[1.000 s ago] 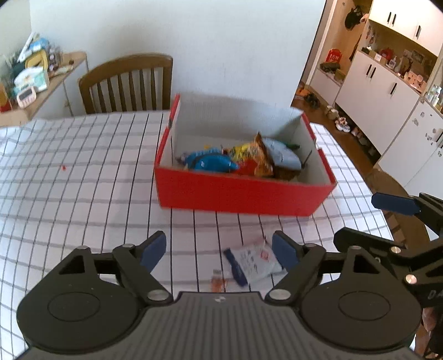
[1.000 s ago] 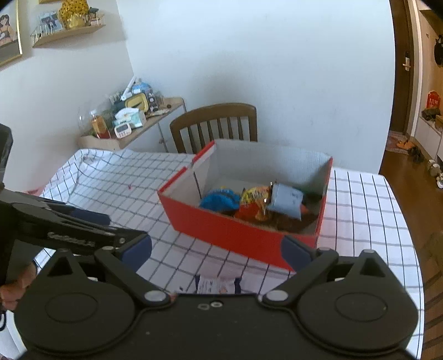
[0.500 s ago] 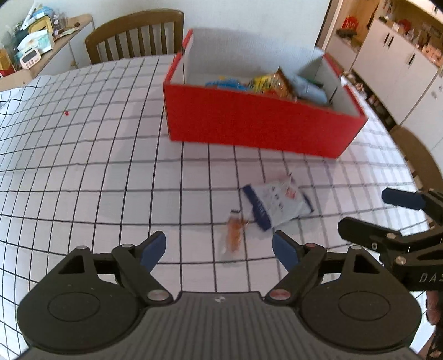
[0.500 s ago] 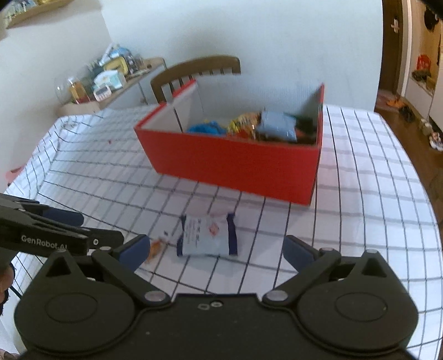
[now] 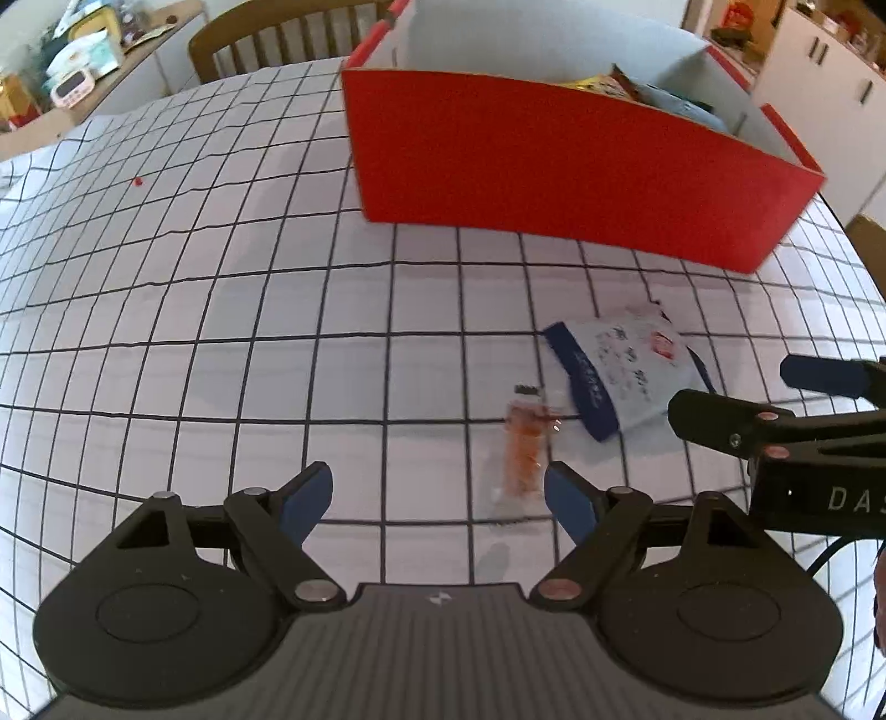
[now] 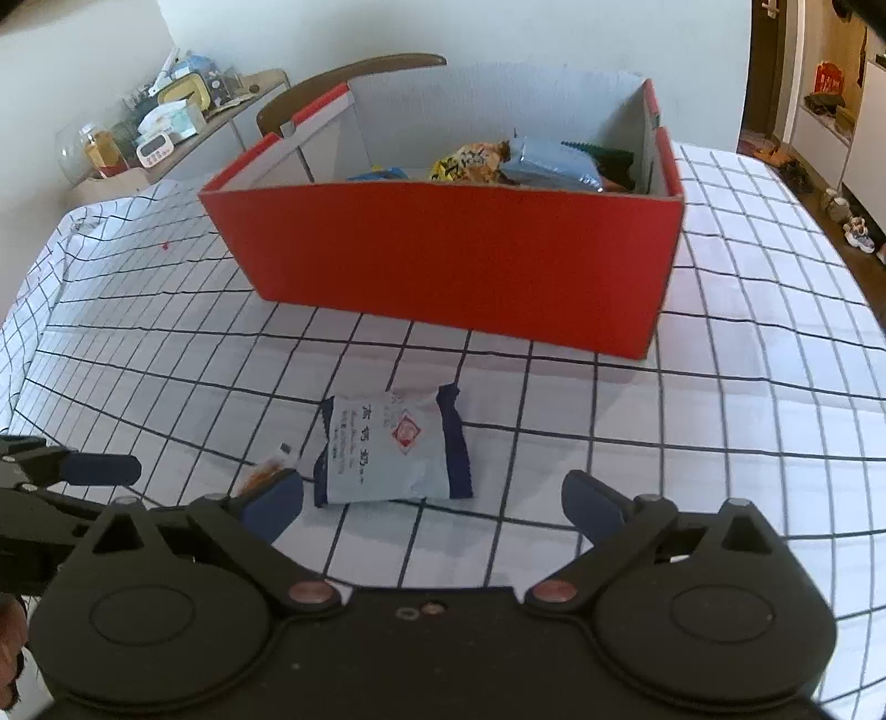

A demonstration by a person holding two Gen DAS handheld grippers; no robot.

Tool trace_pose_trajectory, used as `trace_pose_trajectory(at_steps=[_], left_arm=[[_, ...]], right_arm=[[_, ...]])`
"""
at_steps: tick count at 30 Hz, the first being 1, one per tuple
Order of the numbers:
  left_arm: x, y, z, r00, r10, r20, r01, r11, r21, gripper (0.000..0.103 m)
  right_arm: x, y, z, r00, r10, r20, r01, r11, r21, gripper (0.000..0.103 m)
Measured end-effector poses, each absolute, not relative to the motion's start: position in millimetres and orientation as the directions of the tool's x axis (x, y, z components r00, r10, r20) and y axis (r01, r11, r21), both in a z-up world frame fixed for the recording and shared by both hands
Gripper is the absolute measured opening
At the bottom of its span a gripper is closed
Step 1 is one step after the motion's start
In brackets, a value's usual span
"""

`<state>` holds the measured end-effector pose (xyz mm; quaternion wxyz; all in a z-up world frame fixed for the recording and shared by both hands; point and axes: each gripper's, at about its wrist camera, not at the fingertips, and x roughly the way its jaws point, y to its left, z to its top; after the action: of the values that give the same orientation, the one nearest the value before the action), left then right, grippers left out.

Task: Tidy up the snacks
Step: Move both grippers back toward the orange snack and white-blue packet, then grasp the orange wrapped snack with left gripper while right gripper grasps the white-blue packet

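On the checked tablecloth (image 6: 720, 421), just in front of your right gripper (image 6: 432, 498), lies the pale blue snack packet (image 6: 387, 448) with dark blue ends, flat and free of both fingers. Your right jaws stand wide apart and hold nothing; the packet sits ahead of the gap between them, nearer the left fingertip (image 6: 274, 495). Just beside the packet, on its left, is a small clear sachet with orange filling (image 5: 523, 451), also flat on the cloth. Your left gripper (image 5: 437, 498) is spread wide and empty too, with that sachet close ahead of its right fingertip (image 5: 570, 501); whether pad and sachet touch you cannot tell from here. In the left wrist view your right gripper reaches in from the right edge, over the near end of the packet.

Beyond both snacks stands the red cardboard box (image 6: 459, 255), open at the top, well apart from the packet. Several bags show above its rim: a yellow one (image 6: 470, 160), a light blue foil one (image 6: 554, 163) and a bit of bright blue (image 6: 382, 174). Behind the box is a wooden chair (image 5: 266, 36), and to the left a cluttered side shelf (image 6: 171, 122) against the white wall.
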<state>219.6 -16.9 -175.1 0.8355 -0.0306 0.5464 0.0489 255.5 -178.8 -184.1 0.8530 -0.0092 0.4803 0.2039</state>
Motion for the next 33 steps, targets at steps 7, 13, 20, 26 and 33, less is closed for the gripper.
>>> trace_pose_trajectory(at_steps=[7,13,20,26,33], left_arm=[[223.1,-15.9,-184.6,0.418,0.016,-0.908,-0.078,0.997,-0.018,0.084],[224.1,-26.9,-185.5,0.43,-0.007,-0.903,-0.037,0.999,-0.026,0.083],[229.7,-31.7,-190.9,0.422,-0.035,-0.906,-0.025,0.998,-0.05,0.061],[229.0,-32.9,-188.6,0.433,-0.047,-0.9,-0.021,0.998,-0.063,0.048],[227.9,-36.5,-186.5,0.431,-0.076,-0.899,-0.005,0.996,-0.087,0.03]], right_arm=[[273.5,-172.4,-194.6,0.414,0.36,-0.836,-0.36,0.909,0.212,0.099],[284.4,-157.5,-200.9,0.39,0.323,-0.862,-0.382,0.909,0.168,0.096],[288.0,-140.7,-206.2,0.386,0.277,-0.88,-0.419,0.903,0.1,0.092],[284.3,-126.9,-207.7,0.4,0.237,-0.885,-0.456,0.889,0.032,0.086],[283.0,-128.3,-205.2,0.411,0.242,-0.879,-0.456,0.889,0.031,0.067]])
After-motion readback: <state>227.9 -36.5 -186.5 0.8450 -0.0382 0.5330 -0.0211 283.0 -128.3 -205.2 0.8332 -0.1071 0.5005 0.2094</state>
